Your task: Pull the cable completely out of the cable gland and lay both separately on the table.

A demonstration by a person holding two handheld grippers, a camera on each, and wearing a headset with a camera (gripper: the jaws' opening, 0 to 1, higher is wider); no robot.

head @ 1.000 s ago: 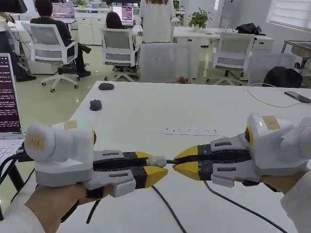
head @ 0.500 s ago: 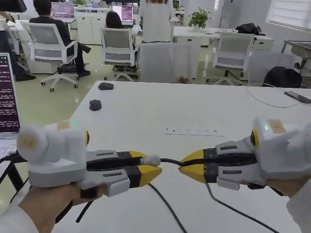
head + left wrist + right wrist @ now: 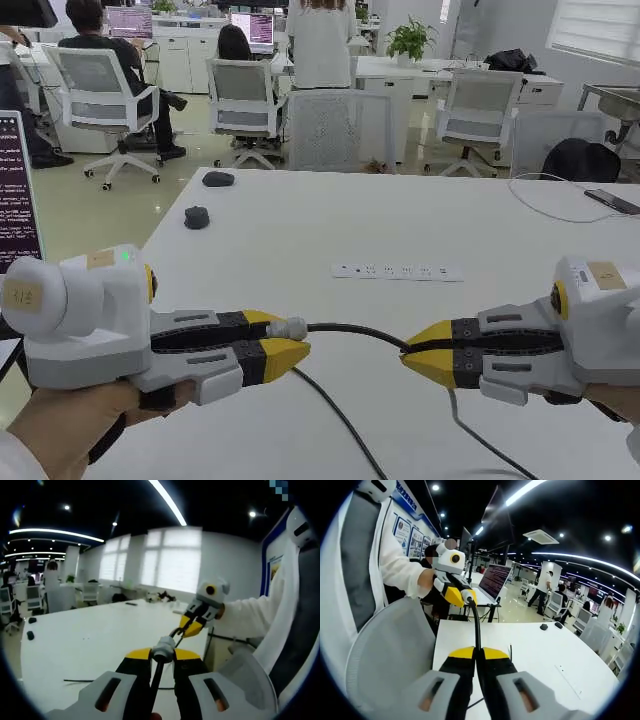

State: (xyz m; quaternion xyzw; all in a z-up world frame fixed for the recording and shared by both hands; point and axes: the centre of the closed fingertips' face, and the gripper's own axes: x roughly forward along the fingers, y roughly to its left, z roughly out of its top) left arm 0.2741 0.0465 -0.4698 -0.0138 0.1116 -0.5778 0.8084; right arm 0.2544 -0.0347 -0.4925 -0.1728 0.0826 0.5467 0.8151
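- My left gripper (image 3: 292,338): white body, black middle, yellow jaw tips, with a tan tape label and a small green light on top.
- My right gripper (image 3: 406,355): the same white, black and yellow, with a tan label.
- Cable gland (image 3: 287,327): pale grey.
- Cable (image 3: 355,329): black.
- Table (image 3: 400,220): plain white, like the power strip (image 3: 398,271) on it.
- Mouse (image 3: 197,216): near black.
- Laptop screen (image 3: 18,195): dark purple with rows of pale text.
- Office chair (image 3: 243,95): white frame, grey back.
- Plant (image 3: 412,38): green.
- My sleeve (image 3: 250,612): white.
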